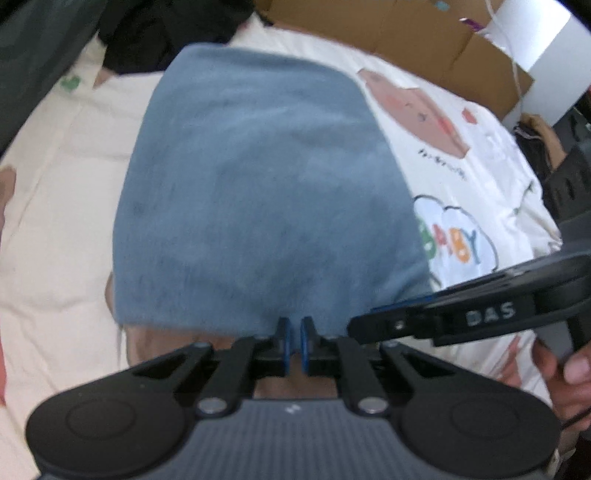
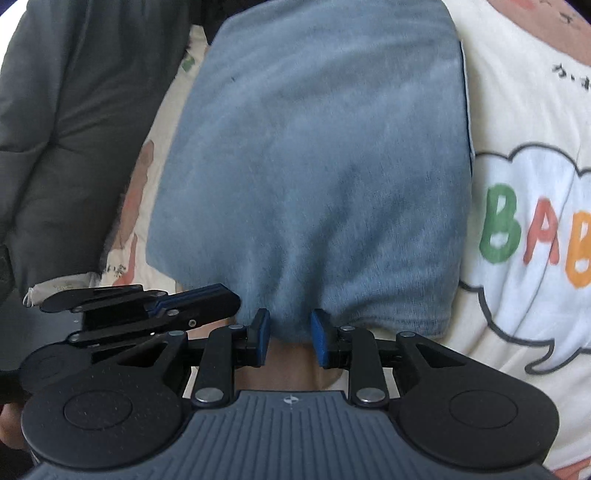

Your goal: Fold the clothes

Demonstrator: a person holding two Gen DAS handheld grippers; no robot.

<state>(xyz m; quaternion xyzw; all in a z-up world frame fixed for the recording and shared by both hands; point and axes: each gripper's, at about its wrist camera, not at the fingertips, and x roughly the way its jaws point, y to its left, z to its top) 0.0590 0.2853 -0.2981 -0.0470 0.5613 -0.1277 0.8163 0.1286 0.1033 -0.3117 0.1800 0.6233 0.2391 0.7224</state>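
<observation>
A folded blue fleece cloth (image 1: pixel 258 184) (image 2: pixel 314 166) lies on a cream printed bed sheet (image 1: pixel 55 221) and stretches away from both grippers. My left gripper (image 1: pixel 295 332) is shut on the middle of its near edge, with a thin strip of cloth pinched between the blue pads. My right gripper (image 2: pixel 290 336) grips the same near edge just to the right; its pads stand further apart with a thick bunch of cloth filling the gap. The two grippers sit side by side, nearly touching. Each shows from the side in the other's view: right gripper (image 1: pixel 354 326), left gripper (image 2: pixel 236 299).
A dark grey padded garment (image 2: pixel 55 129) (image 1: pixel 37 44) lies left of the cloth. Cardboard boxes (image 1: pixel 406 29) stand beyond the bed's far edge. A person's hand (image 1: pixel 569 376) holds the right gripper's handle. The sheet's "BABY" cloud print (image 2: pixel 535 229) lies to the right.
</observation>
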